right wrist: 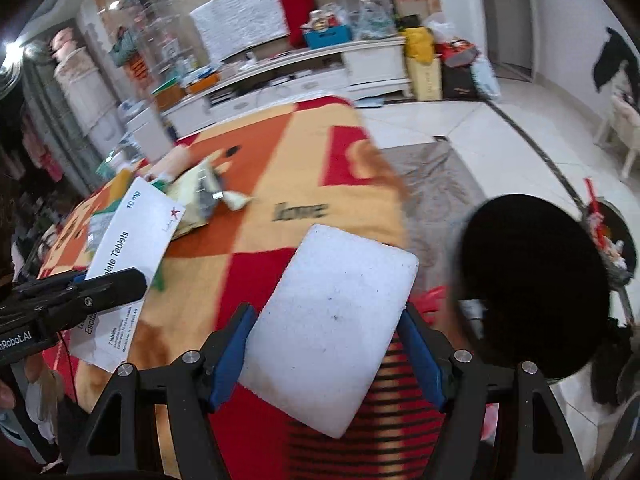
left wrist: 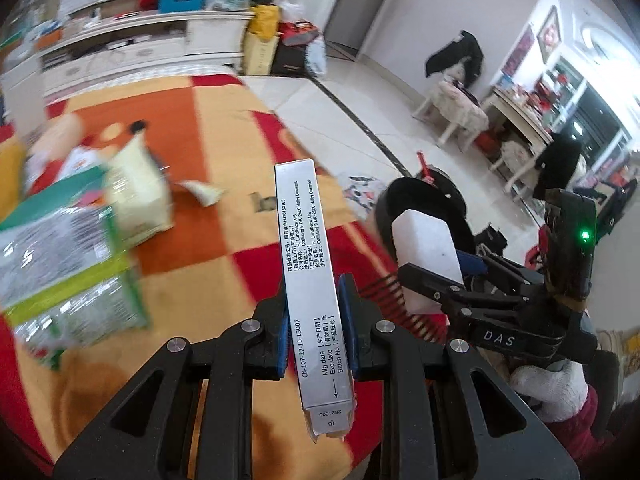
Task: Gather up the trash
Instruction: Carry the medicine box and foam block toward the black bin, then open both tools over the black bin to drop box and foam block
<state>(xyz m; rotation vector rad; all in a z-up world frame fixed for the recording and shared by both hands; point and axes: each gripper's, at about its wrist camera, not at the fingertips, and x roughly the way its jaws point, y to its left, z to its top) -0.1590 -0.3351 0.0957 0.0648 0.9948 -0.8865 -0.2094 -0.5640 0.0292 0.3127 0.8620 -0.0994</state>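
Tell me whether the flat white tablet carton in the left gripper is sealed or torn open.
Torn open. The flat white tablet carton, clamped between the left gripper's blue pads, has a ragged near end with brown cardboard showing.

Left gripper (left wrist: 316, 340): black two-finger tongs with blue pads, jaws nearly closed, clamped edge-on upon a flat white-and-silver cardboard tablet box (left wrist: 310, 280). Right gripper (right wrist: 328, 354): jaws held about half apart, pads pressed against a white rectangular foam block (right wrist: 328, 320). A white knitted glove (left wrist: 552, 384) is seen behind the right tongs.
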